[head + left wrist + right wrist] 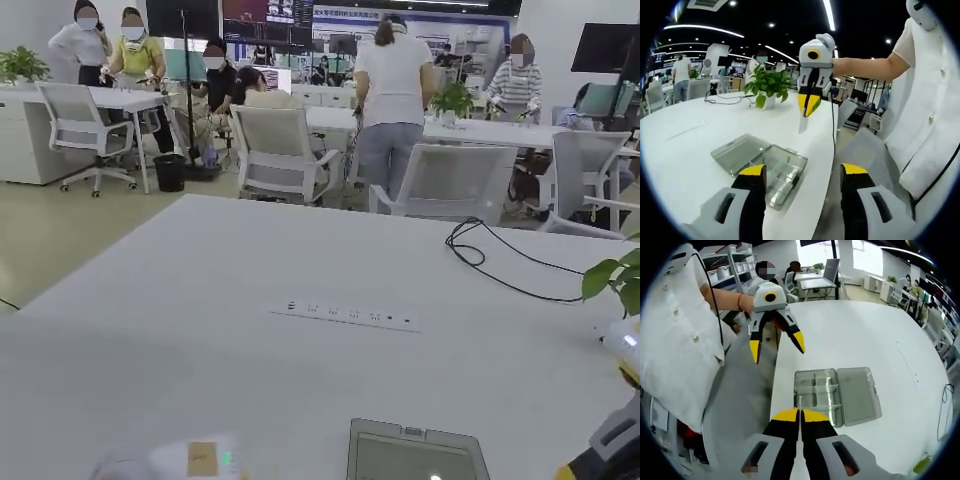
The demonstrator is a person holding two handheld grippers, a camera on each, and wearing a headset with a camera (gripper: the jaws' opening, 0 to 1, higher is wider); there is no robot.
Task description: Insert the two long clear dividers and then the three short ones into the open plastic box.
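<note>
Right gripper [808, 109] is clamped on a thin clear divider [803, 123], which hangs from the very tips, up in the air above the table [200, 300]. Left gripper [776, 349] is spread wide, empty, and also up off the work. The box [815, 372] lies open close to the near table edge, with its lid [857, 395] flat beside it. Some partitions seem to be seated inside, but I can't count them from here.

Watch that pinch. With so little of the strip between the tips, it could swivel or drop once it touches a wall. It is clear plastic going into a clear tray, so the slots are hard to read and a wrong groove or a cocked entry is likely.

Your head is up: in the head view the box barely makes the bottom edge, so you'd be aiming blind. Nothing is steadying the box either, and a downward shove could skate it toward the edge.

The plant [767, 87] and the cable [466, 243] sit well apart from the box. People [390, 90] and chairs [280, 150] are beyond the table. Your path down is open.
</note>
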